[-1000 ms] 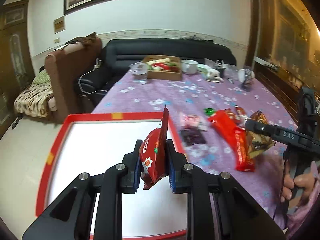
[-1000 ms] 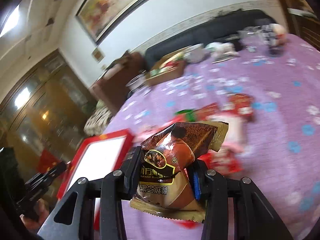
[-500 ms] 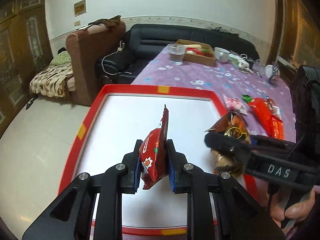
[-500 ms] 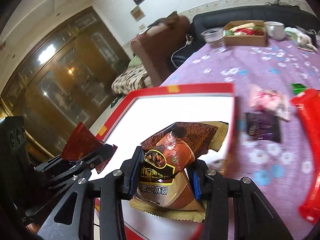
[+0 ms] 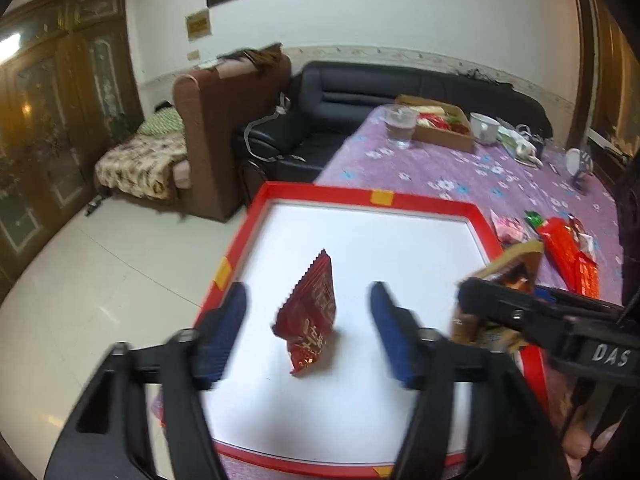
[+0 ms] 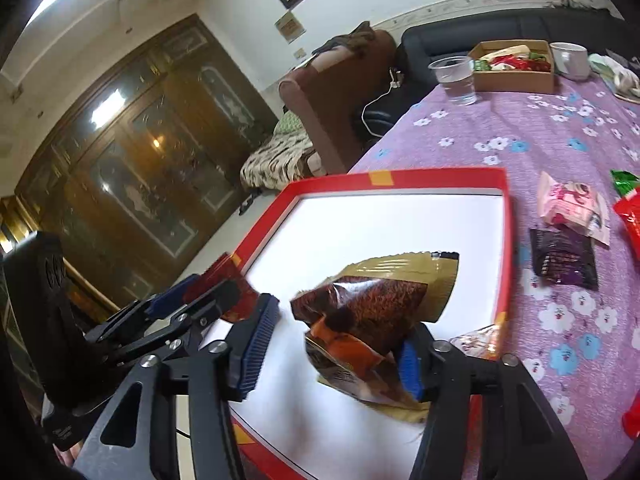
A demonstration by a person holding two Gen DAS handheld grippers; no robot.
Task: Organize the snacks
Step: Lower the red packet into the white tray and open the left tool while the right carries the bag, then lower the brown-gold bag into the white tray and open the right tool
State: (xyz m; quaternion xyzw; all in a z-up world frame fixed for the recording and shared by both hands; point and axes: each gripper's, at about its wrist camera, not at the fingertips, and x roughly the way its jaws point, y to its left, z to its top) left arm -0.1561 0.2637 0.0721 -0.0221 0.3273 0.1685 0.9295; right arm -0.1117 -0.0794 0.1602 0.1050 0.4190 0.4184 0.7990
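Your left tongs (image 5: 308, 332) are spreading, and the red snack packet (image 5: 310, 316) stands free between their pads, on the white floor of the red-rimmed tray (image 5: 360, 196). Your right tongs (image 6: 334, 354) are opening too; the brown snack packet (image 6: 372, 316) lies between them inside the tray, still against the right pad.

"DAS" on right gripper (image 5: 486, 312)
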